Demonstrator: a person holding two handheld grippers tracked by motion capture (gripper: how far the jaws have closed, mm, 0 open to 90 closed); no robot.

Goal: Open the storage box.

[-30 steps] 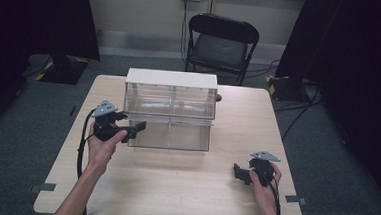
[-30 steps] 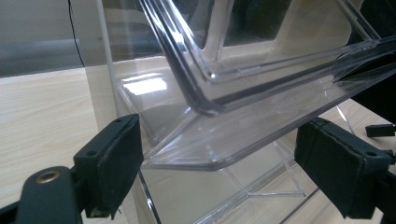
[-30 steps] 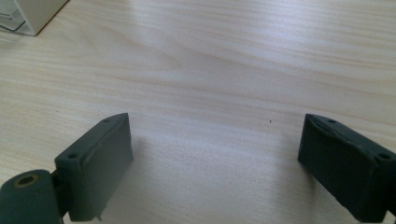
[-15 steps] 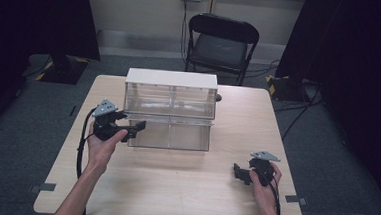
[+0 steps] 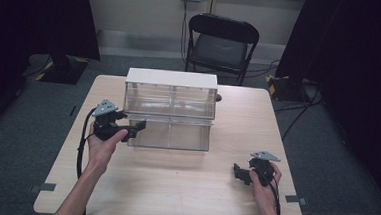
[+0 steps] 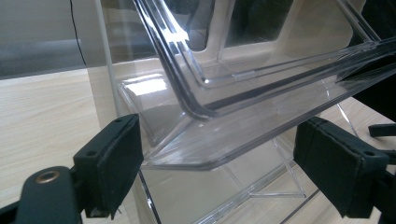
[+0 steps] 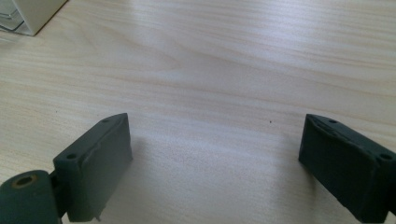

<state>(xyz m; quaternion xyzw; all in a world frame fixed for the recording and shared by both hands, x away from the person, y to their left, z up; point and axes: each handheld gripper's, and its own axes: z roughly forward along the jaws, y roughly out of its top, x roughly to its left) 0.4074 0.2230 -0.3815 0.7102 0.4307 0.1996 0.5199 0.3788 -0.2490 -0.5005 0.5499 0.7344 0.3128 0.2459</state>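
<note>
One light wooden table, pale grain, rectangular. On its far half stands one clear plastic drawer cabinet with a white top; two upper compartments sit side by side, and below them one clear plastic lower drawer juts toward the person, pulled part way out.

Two grippers, one per hand. The left gripper sits at the left front corner of that pulled-out drawer, held in the person's left hand, a grey three-cornered plate on top, one black cable looping down beside the forearm. In the left gripper view its two black pads stand well apart, jaws open, with the drawer's clear corner between them; neither pad presses the plastic as far as can be seen.

The right gripper rests low over the table's near right part, well apart from the cabinet, in the right hand. Its own view shows two black pads spread wide, jaws open, bare wood between them and one white corner of the cabinet at top left.

Behind the table: one black folding chair on grey carpet, dark curtains either side.
</note>
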